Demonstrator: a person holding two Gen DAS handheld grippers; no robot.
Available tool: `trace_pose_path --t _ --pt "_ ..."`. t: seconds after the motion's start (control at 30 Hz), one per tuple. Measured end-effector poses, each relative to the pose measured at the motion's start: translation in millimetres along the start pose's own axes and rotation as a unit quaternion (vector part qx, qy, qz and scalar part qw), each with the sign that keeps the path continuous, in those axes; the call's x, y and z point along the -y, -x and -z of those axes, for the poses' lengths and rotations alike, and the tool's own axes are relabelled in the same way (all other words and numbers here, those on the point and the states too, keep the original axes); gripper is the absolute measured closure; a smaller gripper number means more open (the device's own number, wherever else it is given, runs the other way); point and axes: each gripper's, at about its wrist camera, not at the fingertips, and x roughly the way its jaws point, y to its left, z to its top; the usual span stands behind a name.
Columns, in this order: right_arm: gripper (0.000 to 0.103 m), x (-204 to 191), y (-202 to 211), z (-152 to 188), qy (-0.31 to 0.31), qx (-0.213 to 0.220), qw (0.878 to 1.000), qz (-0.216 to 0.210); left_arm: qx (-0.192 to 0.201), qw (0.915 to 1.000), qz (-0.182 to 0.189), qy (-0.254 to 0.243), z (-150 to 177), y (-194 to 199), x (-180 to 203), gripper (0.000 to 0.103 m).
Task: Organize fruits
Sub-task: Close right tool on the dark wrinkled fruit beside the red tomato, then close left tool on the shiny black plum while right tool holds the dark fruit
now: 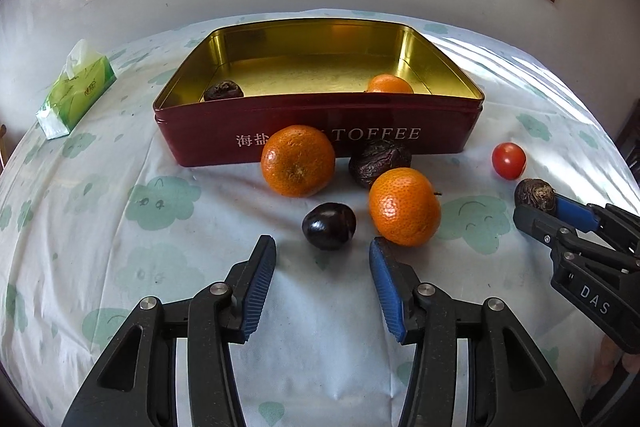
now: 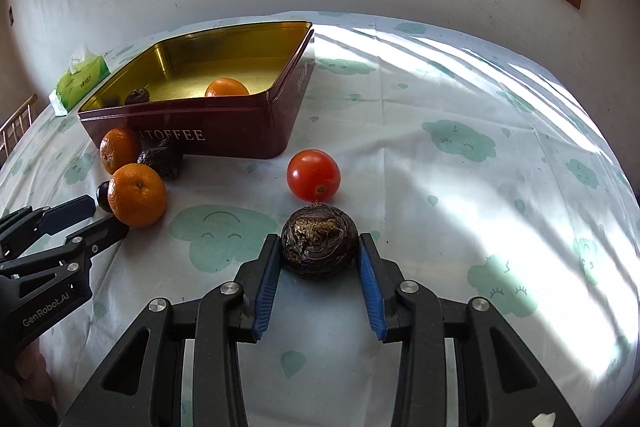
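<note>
While the red toffee tin (image 1: 320,143) sits open at the back of the table with an orange (image 1: 390,85) and a wrinkled dark fruit (image 1: 223,91) already inside, the remaining fruit lies loose in front of its near wall. Just before that wall, from the left: an orange (image 1: 298,161), a shrivelled dark fruit (image 1: 380,163) and a second orange (image 1: 404,211), with a glossy dark plum (image 1: 329,225) nearest the left gripper (image 1: 322,251). That gripper stands partly open and empty — the plum lies straight ahead, just beyond its fingertips and on the line between them, so it is the nearer one for that fruit. Off the tin's right corner sits a tomato (image 2: 313,175), and touching its near side a wrinkled brown fruit (image 2: 319,243). The right gripper (image 2: 319,247) has both pads pressed on this fruit's flanks — narrowly closed — and the tin lies up and to the left of it, probably the carry ahead.
</note>
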Motion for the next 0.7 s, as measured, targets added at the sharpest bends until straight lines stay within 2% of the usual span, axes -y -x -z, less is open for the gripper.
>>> trace_pose_path --t 0.27,0.33,0.5,0.7 --pt "0.068 0 0 -1 0.001 0.0 1.0 0.0 0.002 1.0 0.0 -0.003 -7 -6 3 0.054" --pt "0.068 0 0 -1 0.0 0.0 1.0 0.0 0.003 1.0 0.001 -0.006 -5 -4 2 0.056" --pt "0.067 0 0 -1 0.001 0.0 1.0 0.001 0.005 0.9999 0.007 -0.008 -2 0 -5 0.074" --pt "0.067 0 0 -1 0.001 0.0 1.0 0.001 0.004 0.9999 0.002 -0.012 2 4 -5 0.076"
